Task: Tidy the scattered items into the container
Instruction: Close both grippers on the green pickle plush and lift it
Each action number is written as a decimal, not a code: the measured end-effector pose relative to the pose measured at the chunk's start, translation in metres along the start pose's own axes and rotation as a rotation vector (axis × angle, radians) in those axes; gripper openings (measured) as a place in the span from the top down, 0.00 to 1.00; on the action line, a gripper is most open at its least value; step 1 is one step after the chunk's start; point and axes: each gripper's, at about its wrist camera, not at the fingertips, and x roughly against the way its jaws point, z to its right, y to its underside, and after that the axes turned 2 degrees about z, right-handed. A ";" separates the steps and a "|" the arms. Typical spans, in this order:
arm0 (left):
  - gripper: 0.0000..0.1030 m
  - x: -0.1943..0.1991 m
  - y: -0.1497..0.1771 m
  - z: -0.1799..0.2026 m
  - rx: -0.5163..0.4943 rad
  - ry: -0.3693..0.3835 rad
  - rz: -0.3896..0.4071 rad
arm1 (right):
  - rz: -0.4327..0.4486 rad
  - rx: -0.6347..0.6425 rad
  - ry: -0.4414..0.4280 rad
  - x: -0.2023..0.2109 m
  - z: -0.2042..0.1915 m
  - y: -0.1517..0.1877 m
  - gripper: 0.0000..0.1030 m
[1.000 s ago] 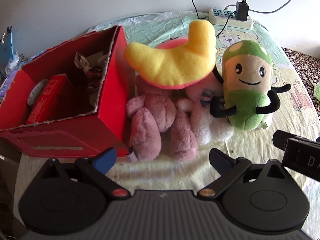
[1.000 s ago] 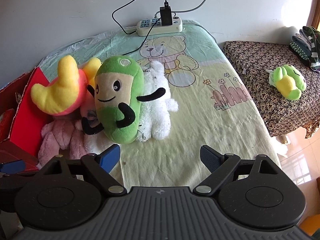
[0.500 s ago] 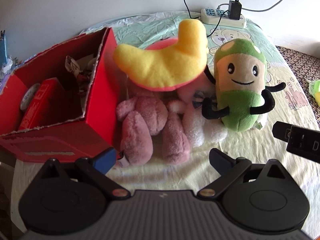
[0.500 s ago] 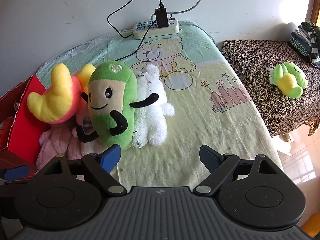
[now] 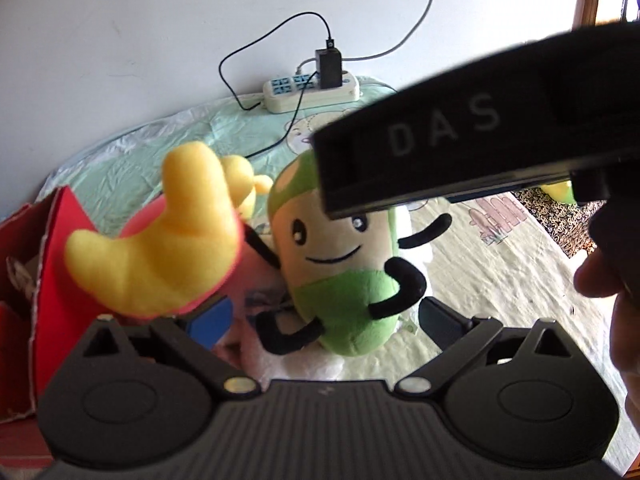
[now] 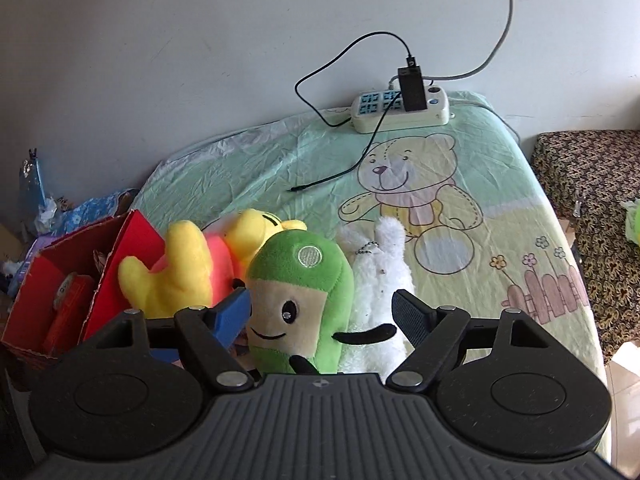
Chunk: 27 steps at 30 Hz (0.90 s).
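Observation:
A green bean-shaped plush with a smiling face leans in a pile of soft toys on the bear-print sheet. My right gripper is open, its fingers on either side of that plush. The left gripper is open too, low in front of the same plush. To the left of it lie a yellow-and-pink plush and the open red box. A white plush lies behind on the right. The right gripper's black body hides the green plush's top in the left wrist view.
A power strip with a plugged charger and loose cable sits by the wall. A hand shows at the right edge. A patterned cloth surface lies beyond the sheet's right edge. The red box holds several small items.
Both grippers have closed in on the toy pile. The right one moved left and now straddles the green plush, and its body now crosses the left wrist view.

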 end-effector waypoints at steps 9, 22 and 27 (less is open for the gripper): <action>0.34 -0.032 -0.001 -0.002 0.004 0.062 -0.044 | -0.071 -0.090 -0.105 -0.024 0.014 -0.004 0.37; 0.38 -0.016 0.002 0.006 0.021 0.053 -0.023 | -0.025 -0.122 -0.135 -0.013 0.020 0.004 0.47; 0.39 0.020 0.002 0.018 0.003 0.029 0.053 | 0.067 -0.120 -0.171 0.018 0.017 0.011 0.47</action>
